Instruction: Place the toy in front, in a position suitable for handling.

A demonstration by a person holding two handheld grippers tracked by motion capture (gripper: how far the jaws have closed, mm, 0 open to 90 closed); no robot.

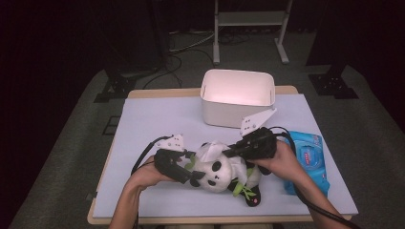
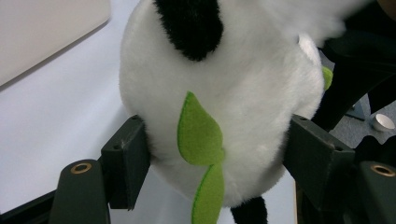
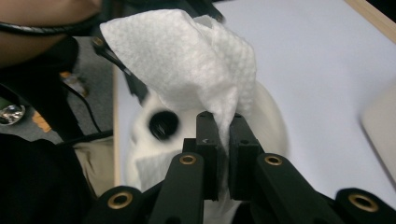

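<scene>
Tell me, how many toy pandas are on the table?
1. The panda lies near the front edge of the table, its head between the left gripper's jaws, while the right gripper holds a white wipe above it.

high view: above, facing forward-down, far | left gripper view: close on panda plush [image 2: 219, 84] | right gripper view: close above it | shared: plush, counter [image 1: 157, 119]

Black claws [image 1: 191, 167], brass screws

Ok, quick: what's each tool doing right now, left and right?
Left tool: closed on the toy panda's head, pads pressing its sides.
Right tool: shut on a white wipe above the panda.
</scene>
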